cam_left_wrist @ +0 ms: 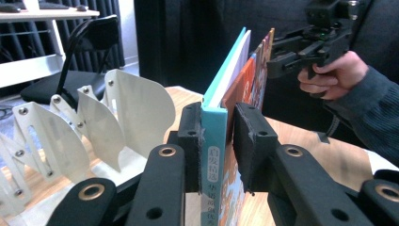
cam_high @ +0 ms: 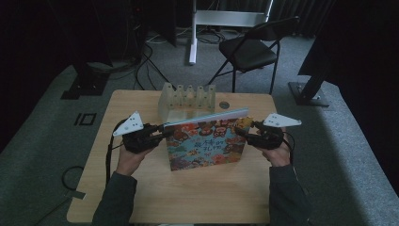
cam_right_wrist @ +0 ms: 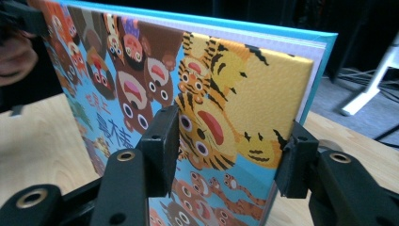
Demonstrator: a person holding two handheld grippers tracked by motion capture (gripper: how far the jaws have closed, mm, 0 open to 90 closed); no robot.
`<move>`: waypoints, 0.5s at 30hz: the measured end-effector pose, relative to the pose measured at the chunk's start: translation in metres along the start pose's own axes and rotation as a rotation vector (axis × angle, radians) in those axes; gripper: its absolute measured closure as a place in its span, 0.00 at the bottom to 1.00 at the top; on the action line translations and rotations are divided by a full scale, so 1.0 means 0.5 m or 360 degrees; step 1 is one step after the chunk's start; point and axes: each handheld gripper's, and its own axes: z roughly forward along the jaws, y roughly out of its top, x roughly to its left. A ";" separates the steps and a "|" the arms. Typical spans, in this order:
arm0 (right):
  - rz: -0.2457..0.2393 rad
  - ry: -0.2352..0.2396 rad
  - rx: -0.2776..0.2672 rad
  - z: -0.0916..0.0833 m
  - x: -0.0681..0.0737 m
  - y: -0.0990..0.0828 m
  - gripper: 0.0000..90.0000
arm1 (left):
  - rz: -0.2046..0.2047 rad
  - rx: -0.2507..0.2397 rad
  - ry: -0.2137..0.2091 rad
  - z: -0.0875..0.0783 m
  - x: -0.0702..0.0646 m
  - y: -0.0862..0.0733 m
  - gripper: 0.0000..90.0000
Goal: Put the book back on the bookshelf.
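A colourful picture book [cam_high: 207, 141] with cartoon animals on the cover stands upright on the wooden table [cam_high: 211, 197], its spine to the left. My left gripper [cam_high: 162, 132] is shut on the teal spine [cam_left_wrist: 212, 155], one pad on each side of it. My right gripper [cam_high: 242, 129] straddles the book's other end near the top corner. One pad lies on the tiger picture [cam_right_wrist: 221, 127] on the front cover and the other sits against the back edge. The front cover fans slightly away from the pages. In the left gripper view, the right gripper [cam_left_wrist: 277, 59] shows at the far end of the book.
A white fold-out file rack [cam_high: 188, 96] stands just behind the book, close to my left gripper [cam_left_wrist: 216, 141]. A small round disc [cam_high: 224, 104] lies by the far table edge. A black folding chair [cam_high: 249, 49] and stand legs are on the floor beyond.
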 end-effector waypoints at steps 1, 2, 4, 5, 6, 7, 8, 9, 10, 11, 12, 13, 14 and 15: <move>0.0000 0.0000 0.0001 0.000 0.000 0.000 0.54 | -0.0006 -0.0014 -0.0019 -0.001 0.000 -0.003 0.80; 0.0004 0.0005 0.0001 -0.001 0.000 -0.001 0.54 | -0.0009 -0.0024 -0.0043 -0.001 -0.001 -0.006 0.78; 0.0011 0.0014 -0.0002 -0.003 0.000 -0.003 0.54 | -0.0001 -0.0029 -0.0069 0.000 -0.003 -0.010 0.77; 0.0011 0.0014 -0.0009 -0.006 0.000 -0.003 0.54 | 0.0004 -0.0025 -0.0080 0.001 -0.005 -0.012 0.77; 0.0013 0.0019 -0.0017 -0.009 0.001 -0.004 0.54 | 0.0008 -0.0021 -0.0094 0.002 -0.007 -0.014 0.76; 0.0015 0.0021 -0.0026 -0.011 0.001 -0.005 0.53 | 0.0012 -0.0015 -0.0097 0.004 -0.009 -0.015 0.75; 0.0019 0.0020 -0.0032 -0.014 0.001 -0.006 0.53 | 0.0015 -0.0010 -0.0102 0.005 -0.011 -0.017 0.74; 0.0021 0.0019 -0.0039 -0.017 0.000 -0.007 0.53 | 0.0011 -0.0011 -0.0110 0.006 -0.012 -0.018 0.74; 0.0026 0.0016 -0.0045 -0.019 -0.001 -0.008 0.52 | 0.0010 -0.0017 -0.0111 0.006 -0.013 -0.020 0.73; 0.0030 0.0011 -0.0048 -0.021 -0.002 -0.010 0.51 | 0.0005 -0.0026 -0.0119 0.006 -0.013 -0.023 0.73; 0.0033 0.0006 -0.0050 -0.023 -0.003 -0.012 0.51 | 0.0004 -0.0030 -0.0122 0.006 -0.013 -0.024 0.73; 0.0034 0.0006 -0.0052 -0.024 -0.005 -0.014 0.51 | 0.0003 -0.0027 -0.0120 0.006 -0.014 -0.026 0.73; 0.0041 0.0005 -0.0058 -0.025 -0.007 -0.016 0.50 | 0.0004 -0.0031 -0.0123 0.006 -0.014 -0.027 0.75; 0.0046 0.0002 -0.0060 -0.027 -0.009 -0.018 0.50 | 0.0000 -0.0037 -0.0130 0.006 -0.014 -0.028 0.75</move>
